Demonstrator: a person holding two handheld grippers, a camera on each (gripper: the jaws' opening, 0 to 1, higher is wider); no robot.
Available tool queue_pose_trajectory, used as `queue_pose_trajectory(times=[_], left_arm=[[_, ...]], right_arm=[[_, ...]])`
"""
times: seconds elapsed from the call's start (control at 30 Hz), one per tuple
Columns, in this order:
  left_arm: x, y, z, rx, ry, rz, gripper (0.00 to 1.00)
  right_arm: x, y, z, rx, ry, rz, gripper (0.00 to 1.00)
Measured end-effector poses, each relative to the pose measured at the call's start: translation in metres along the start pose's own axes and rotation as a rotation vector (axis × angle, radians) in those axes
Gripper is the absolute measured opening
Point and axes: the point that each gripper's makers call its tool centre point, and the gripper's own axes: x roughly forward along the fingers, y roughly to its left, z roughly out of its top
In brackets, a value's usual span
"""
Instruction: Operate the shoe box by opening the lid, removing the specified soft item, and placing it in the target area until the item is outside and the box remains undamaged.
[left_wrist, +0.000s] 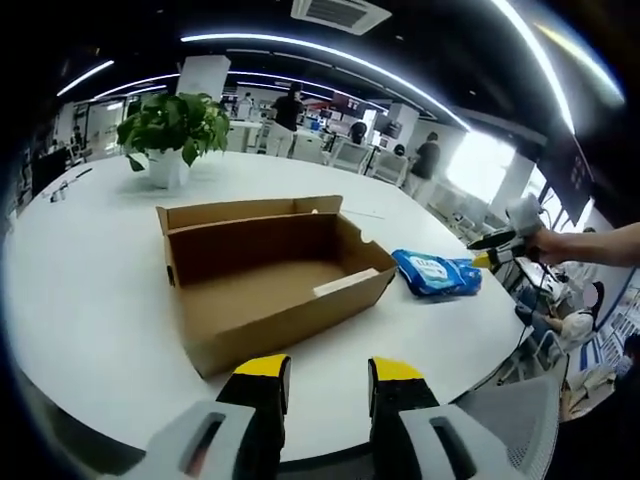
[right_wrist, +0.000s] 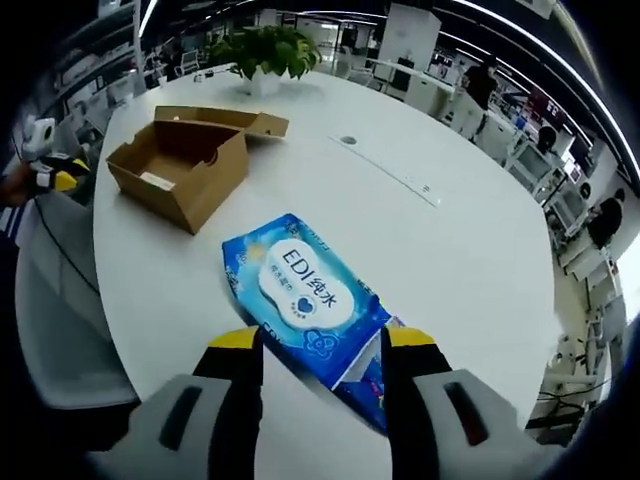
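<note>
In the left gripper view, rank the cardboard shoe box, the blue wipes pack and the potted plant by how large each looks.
1. Shoe box, by far the largest.
2. Potted plant.
3. Wipes pack, smallest.
The plant stands farther from the camera, so its lead over the pack would hold in real size too; fisheye stretch makes the margins unsure.

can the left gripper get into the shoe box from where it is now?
Probably yes. The left gripper sits open just off the shoe box, whose lid is folded back, and nothing lies between them. The wipes pack lies outside, on the white table.
</note>
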Motion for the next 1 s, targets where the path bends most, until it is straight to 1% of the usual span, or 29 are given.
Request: queue_pose_trajectory(times=[0.2,0.3,0.33,0.43,0.57,0.63,0.73,0.83,0.9,1.0], left_arm=[[-0.002,0.006,0.004,-0.014,-0.018,0.007,0.31],[-0.004,0.008,0.007,-0.021,-0.029,0.011,0.31],[-0.004,0.009,0.007,-0.023,-0.032,0.012,0.31],[-0.006,0.013,0.008,-0.032,-0.039,0.02,0.31],[-0.008,0.018,0.008,-0.044,-0.046,0.031,0.31],[-0.01,0.021,0.008,-0.051,-0.05,0.038,0.31],[-0.009,0.023,0.007,-0.051,-0.049,0.043,0.31],[-0.008,0.023,0.01,-0.044,-0.053,0.043,0.31],[-0.007,0.023,0.012,-0.044,-0.057,0.044,0.31],[-0.007,0.024,0.014,-0.049,-0.063,0.045,0.31]], right_arm=[[0.017,0.022,0.029,-0.033,-0.021,0.046,0.44],[0.028,0.038,0.049,-0.046,-0.045,0.077,0.44],[0.031,0.043,0.054,-0.051,-0.049,0.087,0.44],[0.041,0.061,0.07,-0.093,-0.058,0.125,0.43],[0.049,0.078,0.085,-0.131,-0.066,0.159,0.43],[0.054,0.088,0.096,-0.147,-0.074,0.18,0.43],[0.06,0.097,0.106,-0.172,-0.082,0.202,0.43],[0.065,0.107,0.114,-0.186,-0.085,0.224,0.43],[0.068,0.113,0.119,-0.196,-0.089,0.235,0.43],[0.073,0.12,0.121,-0.217,-0.082,0.251,0.43]])
